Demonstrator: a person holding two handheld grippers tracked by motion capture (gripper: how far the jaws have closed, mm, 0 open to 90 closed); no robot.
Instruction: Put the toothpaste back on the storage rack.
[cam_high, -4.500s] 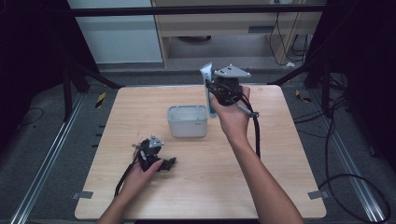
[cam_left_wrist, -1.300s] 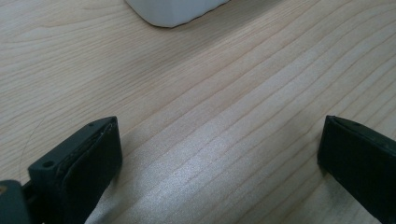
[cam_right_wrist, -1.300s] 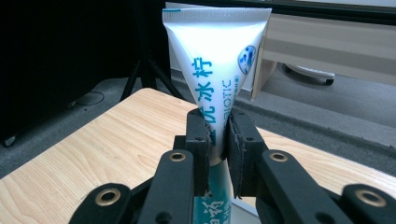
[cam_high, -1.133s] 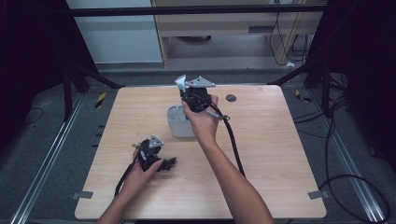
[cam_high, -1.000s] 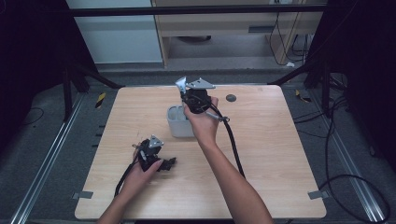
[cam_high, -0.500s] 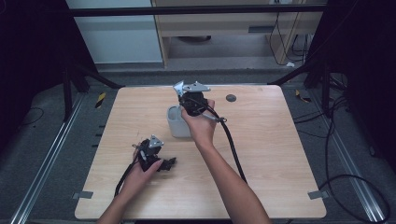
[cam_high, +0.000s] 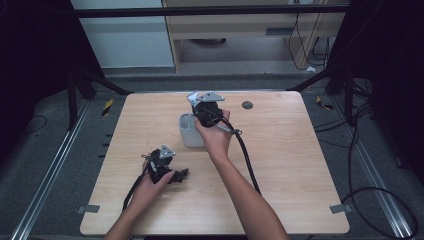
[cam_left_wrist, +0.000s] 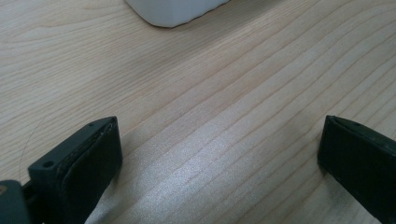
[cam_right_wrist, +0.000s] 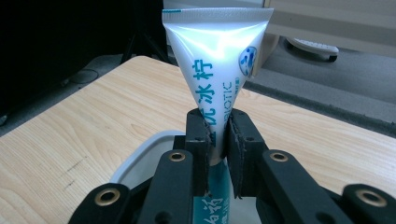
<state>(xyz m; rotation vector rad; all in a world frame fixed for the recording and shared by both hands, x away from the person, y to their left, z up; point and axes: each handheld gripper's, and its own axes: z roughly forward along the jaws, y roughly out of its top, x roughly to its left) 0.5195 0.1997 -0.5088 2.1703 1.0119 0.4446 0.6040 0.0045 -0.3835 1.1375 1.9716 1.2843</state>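
Observation:
A white tube with teal lettering (cam_right_wrist: 215, 70) stands crimped end up between the jaws of my right gripper (cam_right_wrist: 218, 119), which is shut on its lower part. The tube hangs over the far rim of a white, open-topped container (cam_right_wrist: 140, 156). From above, my right gripper (cam_high: 201, 111) is over the back edge of that container (cam_high: 189, 135) near the table's middle. My left gripper (cam_high: 181, 174) rests low on the wood at the front left. Its jaws (cam_left_wrist: 219, 135) are wide open over bare table, with the container's base (cam_left_wrist: 177, 9) just ahead.
A small dark round spot (cam_high: 247, 105) sits on the wooden table (cam_high: 290, 165) to the right of the container. Black cables trail from both grippers toward the front edge. Metal rails and black frame legs flank the table.
My right gripper has carried the tube leftward from the back right of the table to above the container and sunk slightly. The left gripper has stayed put.

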